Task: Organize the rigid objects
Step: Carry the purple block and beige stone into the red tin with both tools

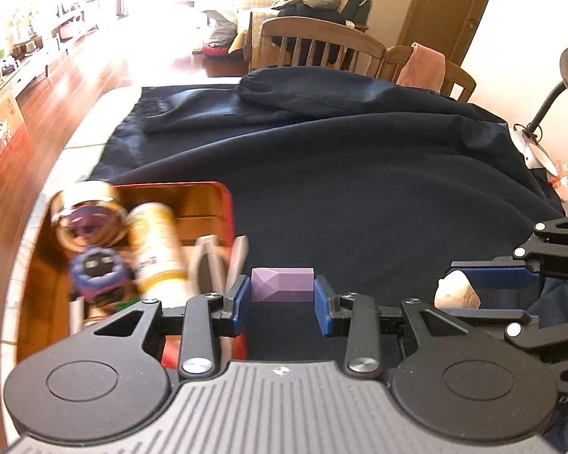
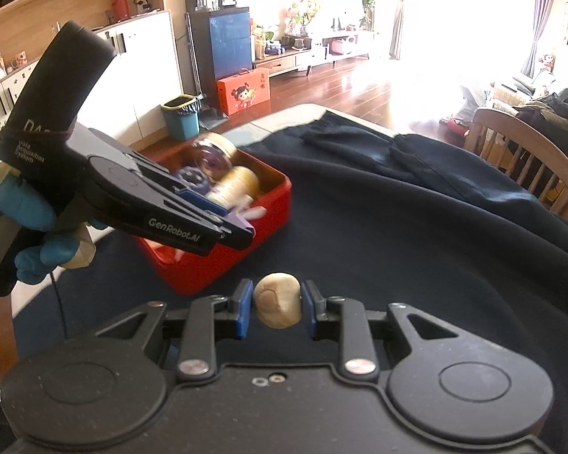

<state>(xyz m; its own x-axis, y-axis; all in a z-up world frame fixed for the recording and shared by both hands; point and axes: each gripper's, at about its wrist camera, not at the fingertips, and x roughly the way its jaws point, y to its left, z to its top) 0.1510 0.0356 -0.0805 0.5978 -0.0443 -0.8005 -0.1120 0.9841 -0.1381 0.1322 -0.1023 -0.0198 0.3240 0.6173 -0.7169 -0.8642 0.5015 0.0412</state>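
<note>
- The left gripper [image 1: 282, 299] pinches the purple block [image 1: 281, 284] between narrowly parted fingers, beside the red tin [image 2: 223, 265], likely for dropping in
- The right gripper [image 2: 277, 308] clamps the beige ball [image 2: 277, 300] likewise, above the dark-clothed surface [image 1: 359, 196]

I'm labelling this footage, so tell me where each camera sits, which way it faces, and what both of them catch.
Left wrist: on the left gripper, looking down its fingers at the purple block it grips.
Right wrist: on the right gripper, which grips a beige nut; a blue-gloved hand shows.
Shared: red tin, dark cloth.
</note>
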